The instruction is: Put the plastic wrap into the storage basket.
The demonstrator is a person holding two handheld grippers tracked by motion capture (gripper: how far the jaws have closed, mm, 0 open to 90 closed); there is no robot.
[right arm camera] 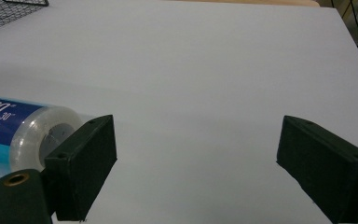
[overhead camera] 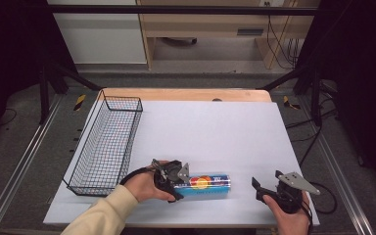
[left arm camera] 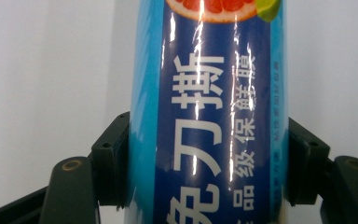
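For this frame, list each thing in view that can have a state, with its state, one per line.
Left gripper: shut on the roll, jaws pressing both its sides.
Right gripper: open, nothing between its jaws.
Roll of cling film: lying on its side on the white board, one end gripped.
Wire basket: upright at the board's left edge, empty as far as shows.
White board: flat on the table.

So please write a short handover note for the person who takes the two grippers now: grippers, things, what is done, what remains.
Left gripper: shut on the blue cylindrical roll of cling film, near its left end; the roll lies on its side on the white table sheet.
Right gripper: open, holding nothing, just right of the roll's end.
Black wire basket: at the table's left, nothing visible inside.
Done: roll gripped.
Left: probably lift it and move it into the basket.
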